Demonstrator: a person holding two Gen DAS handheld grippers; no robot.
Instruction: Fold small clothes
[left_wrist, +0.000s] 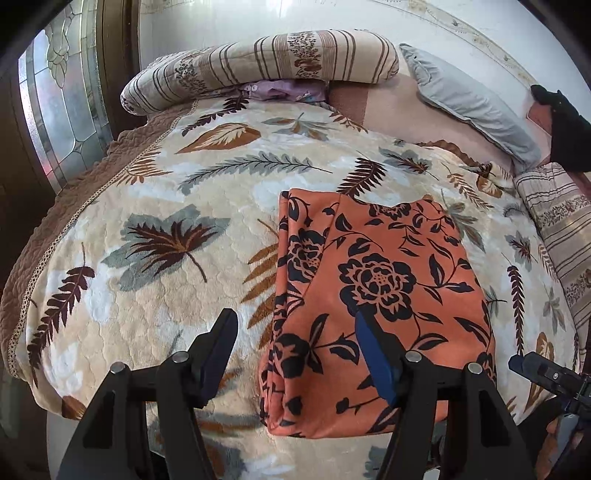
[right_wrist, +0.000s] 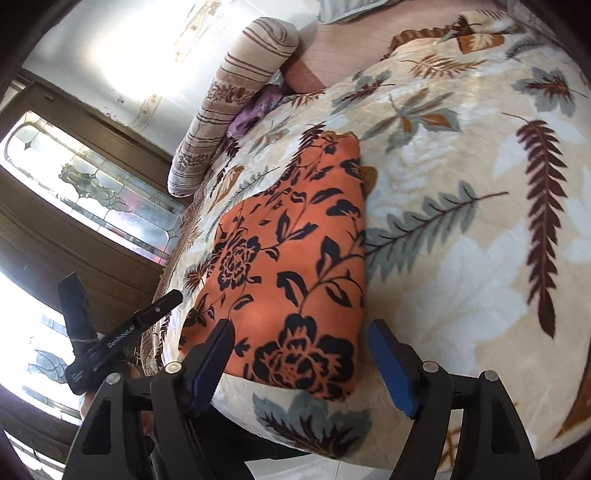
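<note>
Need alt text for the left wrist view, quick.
A folded orange garment with black flowers lies on a leaf-print blanket covering a bed. The left gripper hangs open at its near edge, holding nothing. Striped bolster and grey pillow sit behind.

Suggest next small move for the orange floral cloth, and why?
Probably lower the left gripper to pinch the near edge of the orange cloth and fold it away. It lies as a long folded rectangle on the blanket; both grippers, right gripper too, are open and empty.

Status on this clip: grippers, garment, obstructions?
Left gripper, right gripper open, empty. Orange black-flowered garment folded on leaf-print blanket. Nothing in the way.
</note>
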